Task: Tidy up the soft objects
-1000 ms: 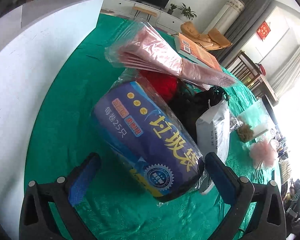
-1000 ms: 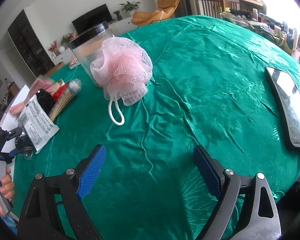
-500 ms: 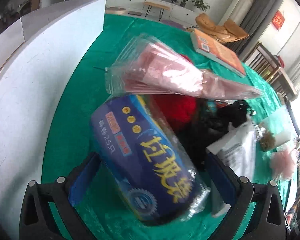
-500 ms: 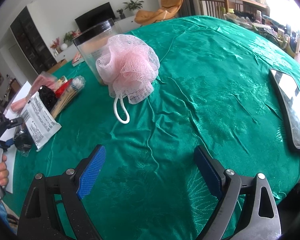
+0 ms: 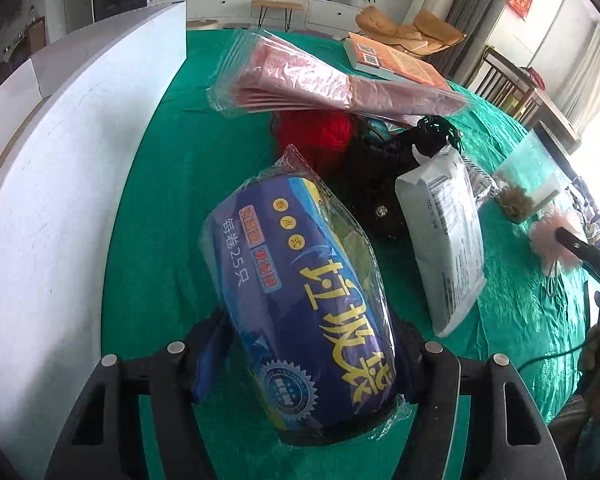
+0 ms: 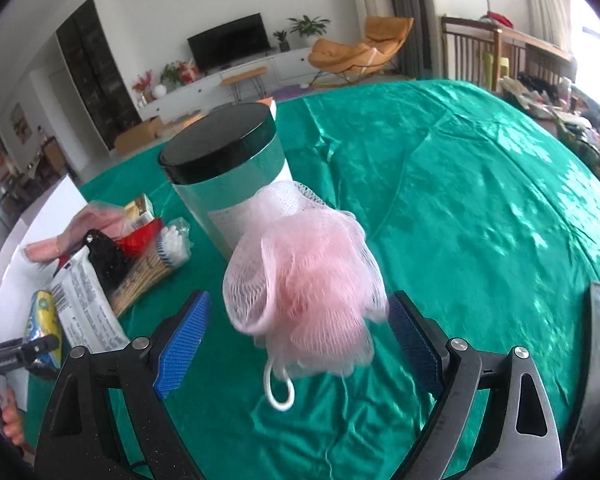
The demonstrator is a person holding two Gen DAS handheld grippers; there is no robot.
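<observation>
1. The pink bath pouf point(image 6: 304, 296) lies on the green-clothed surface point(image 6: 480, 208), directly ahead of the right gripper point(image 6: 296, 340) and already between its two blue pads. Its white cord loop point(image 6: 278, 390) trails toward the camera. The pouf is roughly round, so it has no long axis to line up with; what matters is that it is centred between the jaws, with a gap showing on each side.

2. The right jaws stand wide, not yet touching the mesh. My judgement: a plain squeeze should gather it, though the soft mesh will compress a good deal before the hold is firm.

3. Just behind the pouf stands a clear jar with a black lid point(image 6: 224, 172). Whether the two touch I cannot tell, and pushing further forward could nudge the jar.

4. The left gripper point(image 5: 312, 356) has its jaws pressed against a blue pack of rubbish bags point(image 5: 300, 296), gripping the near end. The pack's long axis runs away from the camera, tilted a little to the left.

5. Beyond that pack sits a heap: a grey-white mailer bag point(image 5: 444, 240), a black knitted item point(image 5: 380, 184), red yarn point(image 5: 316, 132) and a pink packet in clear wrap point(image 5: 320, 80). A white board point(image 5: 60, 160) borders the surface to the left.

6. The pouf is far nearer the right hand; the left is occupied.
</observation>
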